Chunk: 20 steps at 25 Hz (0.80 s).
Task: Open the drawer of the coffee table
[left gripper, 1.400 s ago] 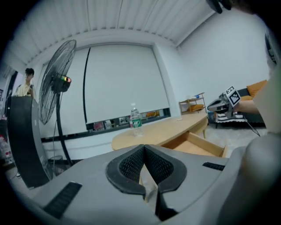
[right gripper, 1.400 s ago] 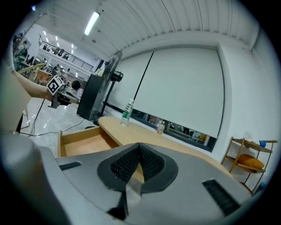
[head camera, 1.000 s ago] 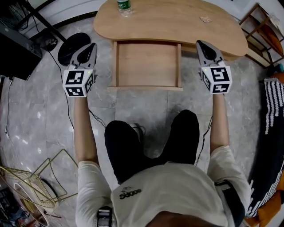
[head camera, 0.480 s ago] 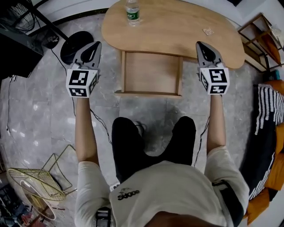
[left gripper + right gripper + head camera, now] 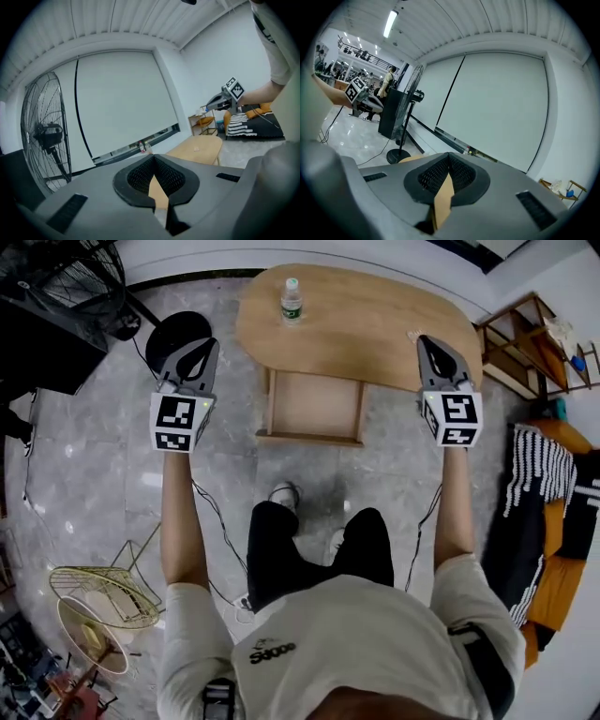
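- Plainly, the drawer [image 5: 314,405] stands pulled out from under the coffee table's worktop [image 5: 375,329], in the upper middle of the head view. Its bare wooden bottom faces up, so the task looks done.
- The left gripper [image 5: 208,343] is to the drawer's left and the right gripper [image 5: 425,339] to its right, both apart from it and touching nothing. I judge they are held wide to stay clear of the open drawer.
- Both pairs of fingers are pressed together and empty. In each gripper view the black pads meet at the tip, with only a strip of tan wood showing beyond them.
- Both gripper views look across the room at a pale wall, not down at the table, so the grippers point nearly level.
- A water bottle [image 5: 292,301] stands upright at the worktop's upper left end, well apart from both grippers.
- Against a second ago, the table and drawer show smaller in the head view. More of the room has come in at the edges: a fan [image 5: 66,277] at upper left and a shelf [image 5: 525,338] at right.
- The person's legs look straighter, so the person seems to be standing up.
- The drawer is out as far as before, and the fingers are unchanged.
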Tool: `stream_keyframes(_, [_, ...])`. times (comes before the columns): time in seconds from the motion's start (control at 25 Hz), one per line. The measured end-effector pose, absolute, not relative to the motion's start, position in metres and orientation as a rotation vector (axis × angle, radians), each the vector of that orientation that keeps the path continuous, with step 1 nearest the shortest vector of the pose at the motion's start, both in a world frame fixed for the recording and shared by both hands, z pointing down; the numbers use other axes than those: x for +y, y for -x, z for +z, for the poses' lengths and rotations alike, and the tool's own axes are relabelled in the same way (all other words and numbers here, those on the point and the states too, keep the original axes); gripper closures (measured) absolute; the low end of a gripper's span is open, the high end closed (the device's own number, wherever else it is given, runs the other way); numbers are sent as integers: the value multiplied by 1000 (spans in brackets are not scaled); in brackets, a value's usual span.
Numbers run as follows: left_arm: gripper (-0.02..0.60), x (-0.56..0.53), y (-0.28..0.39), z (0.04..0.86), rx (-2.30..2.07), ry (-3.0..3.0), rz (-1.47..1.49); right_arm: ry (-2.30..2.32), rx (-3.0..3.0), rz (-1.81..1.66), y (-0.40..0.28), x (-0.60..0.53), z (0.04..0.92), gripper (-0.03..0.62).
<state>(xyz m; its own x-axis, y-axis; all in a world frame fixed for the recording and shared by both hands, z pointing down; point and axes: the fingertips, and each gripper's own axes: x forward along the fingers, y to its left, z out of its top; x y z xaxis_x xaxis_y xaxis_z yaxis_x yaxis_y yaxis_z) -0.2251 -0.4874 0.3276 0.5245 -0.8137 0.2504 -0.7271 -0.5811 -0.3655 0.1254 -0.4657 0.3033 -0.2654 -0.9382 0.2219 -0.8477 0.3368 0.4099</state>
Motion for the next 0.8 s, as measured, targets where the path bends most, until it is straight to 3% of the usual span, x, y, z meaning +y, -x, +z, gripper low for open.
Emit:
stream_keyframes(0.44, [563,-459,232,153,1330,2557,-553,-1642,-2245,-257,-115,-433,102,588])
stream_keyframes(0.8, [563,-389,209,75,1324,2540,-487,-1611,-2230,-291,-128,-353,49,588])
